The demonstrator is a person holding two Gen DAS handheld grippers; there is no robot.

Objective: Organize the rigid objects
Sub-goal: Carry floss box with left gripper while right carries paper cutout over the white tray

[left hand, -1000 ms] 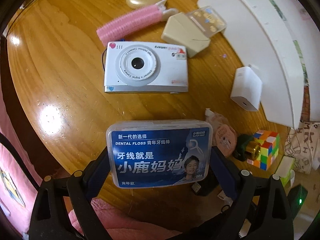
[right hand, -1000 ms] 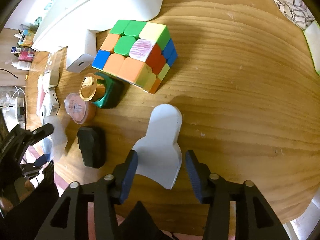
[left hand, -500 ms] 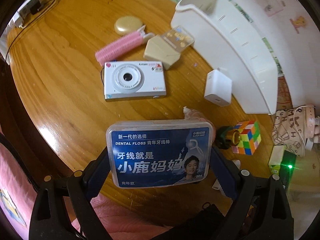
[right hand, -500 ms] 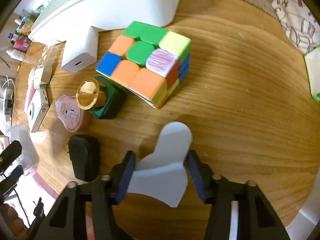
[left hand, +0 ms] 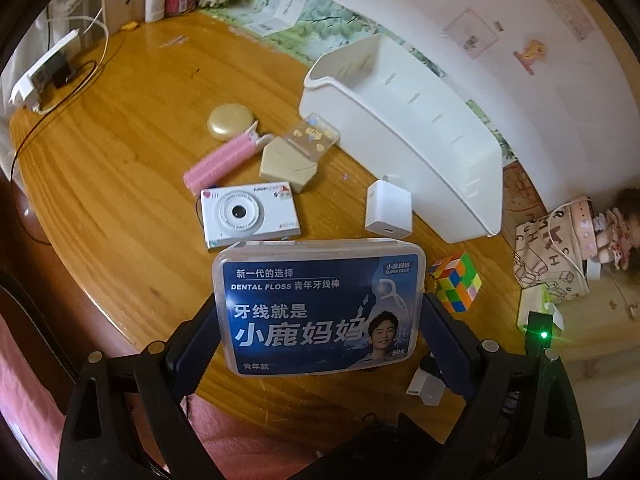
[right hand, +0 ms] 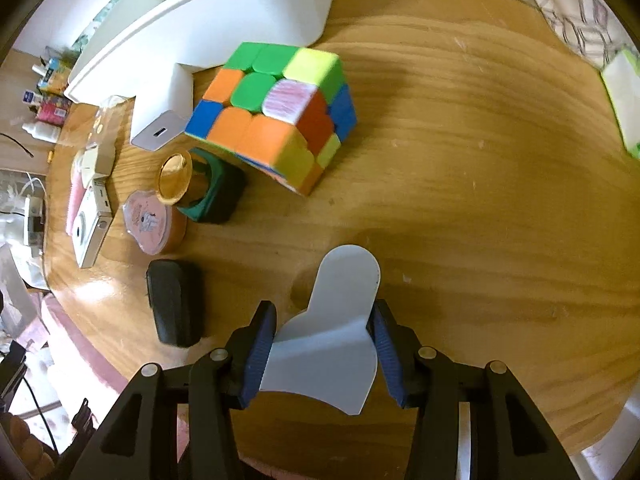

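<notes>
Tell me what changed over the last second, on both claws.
The right claw has just been closing and now pinches the pale grey plastic piece, which lay loose between its pads. The left claw lifted the dental floss box higher above the table. The cube, camera and charger stayed put.

On the table (left hand: pixel 120 184), the camera (left hand: pixel 249 214) lies left of the charger (left hand: pixel 387 212), which sits just before the long bin (left hand: pixel 404 136). The hair roller (left hand: pixel 220 162) lies behind the camera, the puzzle cube (right hand: pixel 276 116) beside the charger.
</notes>
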